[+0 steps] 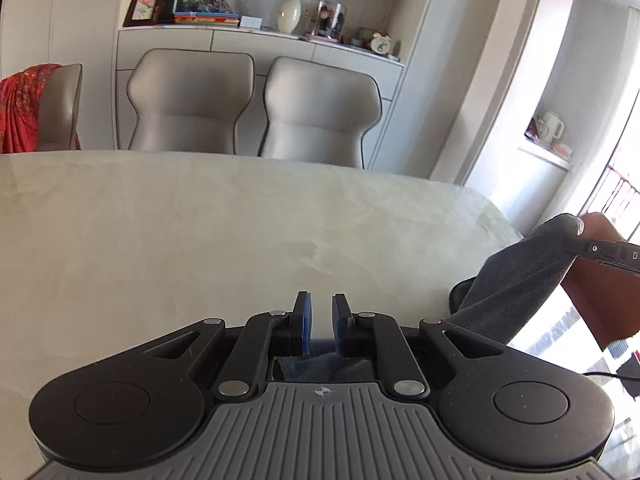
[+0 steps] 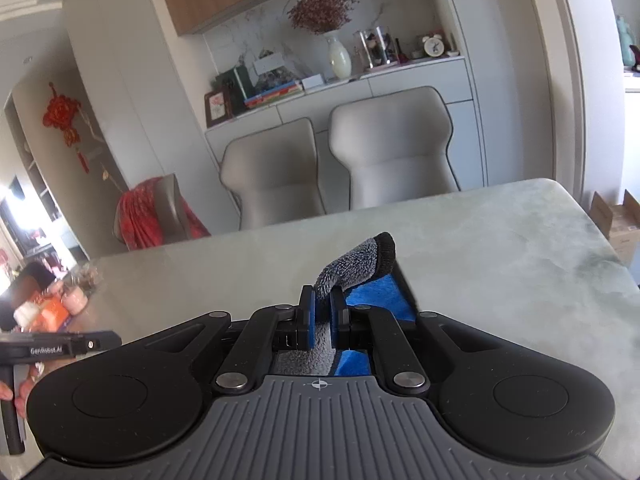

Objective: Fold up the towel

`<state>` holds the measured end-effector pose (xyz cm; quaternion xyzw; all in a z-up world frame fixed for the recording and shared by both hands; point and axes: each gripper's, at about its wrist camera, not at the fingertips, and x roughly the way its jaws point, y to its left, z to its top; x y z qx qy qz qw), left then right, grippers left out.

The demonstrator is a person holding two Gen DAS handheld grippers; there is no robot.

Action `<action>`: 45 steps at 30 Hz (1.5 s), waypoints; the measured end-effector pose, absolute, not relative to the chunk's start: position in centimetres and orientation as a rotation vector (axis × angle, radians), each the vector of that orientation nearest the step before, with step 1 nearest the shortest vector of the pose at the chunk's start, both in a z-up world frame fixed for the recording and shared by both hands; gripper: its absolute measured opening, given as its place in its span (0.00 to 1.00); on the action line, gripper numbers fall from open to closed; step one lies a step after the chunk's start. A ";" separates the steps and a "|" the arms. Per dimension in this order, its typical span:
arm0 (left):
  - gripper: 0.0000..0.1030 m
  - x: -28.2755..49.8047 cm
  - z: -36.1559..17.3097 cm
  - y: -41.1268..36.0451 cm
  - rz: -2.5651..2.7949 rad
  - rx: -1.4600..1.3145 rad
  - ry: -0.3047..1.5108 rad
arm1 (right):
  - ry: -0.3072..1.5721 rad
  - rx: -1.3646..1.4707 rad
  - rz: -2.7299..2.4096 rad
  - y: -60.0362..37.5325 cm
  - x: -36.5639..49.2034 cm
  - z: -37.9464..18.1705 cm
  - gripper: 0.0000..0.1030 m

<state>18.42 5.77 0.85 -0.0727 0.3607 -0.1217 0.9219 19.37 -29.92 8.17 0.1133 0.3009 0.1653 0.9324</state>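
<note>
Left claw (image 1: 321,322): you are holding its blue pads nearly together, and grey towel cloth is showing low between them, close to the hinge. Whether the pads are truly biting that cloth is hard to tell, since only a scrap is visible there.

Towel (image 1: 516,276): it is hanging to the right of the left claw, draping down from the other claw toward the surface (image 1: 200,240); its lower edge is sitting just beside the surface's right rim.

Right claw (image 2: 323,316): you are pinching a corner of the towel (image 2: 356,258) between pads pressed close together, with the fuzzy grey tip sticking up past them and a blue side showing underneath, to the right of the claw.

Risk, left side: if the left grip is only catching a thin edge, the cloth is likely slipping out as you are carrying it, and the fold is ending up crooked.

Risk, right side: the corner is sitting near the pad tips, so a quick tug may be pulling it free.

Risk, both: with uneven heights the two corners are probably landing out of line.
</note>
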 end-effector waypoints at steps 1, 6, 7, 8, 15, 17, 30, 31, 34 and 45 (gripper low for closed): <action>0.10 17.7 0.9 5.7 -0.257 -0.145 0.753 | 0.629 0.228 0.333 -29.8 18.8 7.9 0.07; 0.13 15.4 -2.8 5.0 -0.260 -0.155 0.885 | 0.723 0.269 0.253 -31.3 16.0 5.1 0.08; 0.18 15.4 -3.6 4.9 -0.251 -0.169 0.911 | 0.740 0.280 0.236 -31.6 15.8 4.5 0.08; 0.25 15.4 -4.0 4.8 -0.248 -0.182 0.920 | 0.751 0.287 0.225 -31.9 15.7 4.0 0.08; 0.57 16.2 -7.3 4.3 -0.193 -0.261 0.948 | 0.799 0.285 0.191 -32.8 15.4 1.4 0.10; 0.59 16.5 -8.0 3.9 -0.189 -0.260 0.967 | 0.814 0.271 0.177 -33.0 15.6 0.9 0.13; 0.66 18.9 -5.5 7.3 -0.157 -0.289 0.908 | 0.772 0.135 0.212 -33.4 18.8 4.7 0.42; 0.68 19.4 -5.2 7.5 -0.156 -0.284 0.904 | 0.776 0.099 0.230 -32.8 19.9 4.8 0.46; 0.68 22.0 -4.9 7.5 -0.169 -0.251 0.908 | 0.823 0.004 0.296 -30.9 23.9 3.8 0.47; 0.68 26.8 -6.9 5.3 -0.239 -0.243 1.068 | 1.077 -0.197 0.417 -24.3 32.3 -2.0 0.47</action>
